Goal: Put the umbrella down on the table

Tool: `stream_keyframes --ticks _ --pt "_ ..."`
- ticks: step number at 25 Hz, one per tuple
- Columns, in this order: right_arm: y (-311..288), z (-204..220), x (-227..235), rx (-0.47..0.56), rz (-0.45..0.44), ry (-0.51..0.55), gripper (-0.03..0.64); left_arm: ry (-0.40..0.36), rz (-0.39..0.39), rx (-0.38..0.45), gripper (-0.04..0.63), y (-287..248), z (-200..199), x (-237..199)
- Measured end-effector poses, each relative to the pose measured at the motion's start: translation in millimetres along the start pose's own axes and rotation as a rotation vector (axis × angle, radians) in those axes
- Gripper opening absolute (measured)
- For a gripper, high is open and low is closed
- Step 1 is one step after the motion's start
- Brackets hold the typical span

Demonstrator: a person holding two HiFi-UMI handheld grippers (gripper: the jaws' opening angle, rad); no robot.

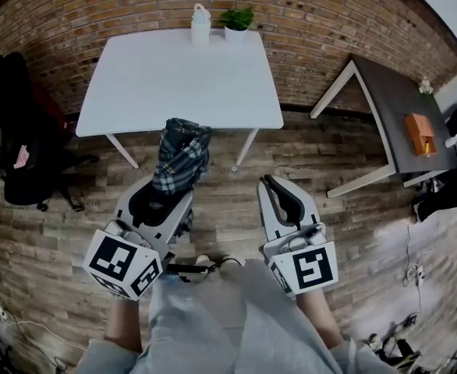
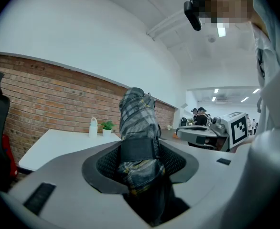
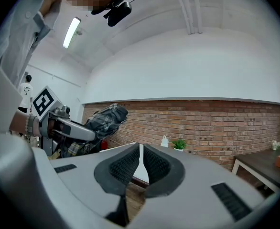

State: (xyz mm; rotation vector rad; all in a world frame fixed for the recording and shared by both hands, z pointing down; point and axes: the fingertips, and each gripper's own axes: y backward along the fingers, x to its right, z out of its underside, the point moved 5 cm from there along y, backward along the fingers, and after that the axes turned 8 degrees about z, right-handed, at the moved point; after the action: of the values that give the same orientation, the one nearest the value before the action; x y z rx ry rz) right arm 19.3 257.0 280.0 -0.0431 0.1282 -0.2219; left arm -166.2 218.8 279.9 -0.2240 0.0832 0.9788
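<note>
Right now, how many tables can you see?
2. A white table stands straight ahead, and a dark table stands to the right. More may lie outside the views.

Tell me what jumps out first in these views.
The folded plaid umbrella stands clamped in the left gripper, short of the white table. That table holds a bottle and a small plant at its far edge. The right gripper is shut and empty.

You're standing in an office-like workroom: brick wall (image 1: 306, 22) at twelve o'clock, white table (image 1: 174, 76) before it, office chair (image 1: 10, 131) at ten, dark desk (image 1: 400, 107) at two.
</note>
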Motion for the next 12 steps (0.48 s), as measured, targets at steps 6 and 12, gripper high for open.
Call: stream_keyframes --ticks 6,12 --pt "1 -6 -16 0.012 0.030 -0.006 0.055 -0.019 0.005 0.003 0.230 18 -4 -8" --pt "3 -3 -31 0.003 0.026 0.001 0.055 -0.039 0.011 0.007 0.230 29 -5 -16"
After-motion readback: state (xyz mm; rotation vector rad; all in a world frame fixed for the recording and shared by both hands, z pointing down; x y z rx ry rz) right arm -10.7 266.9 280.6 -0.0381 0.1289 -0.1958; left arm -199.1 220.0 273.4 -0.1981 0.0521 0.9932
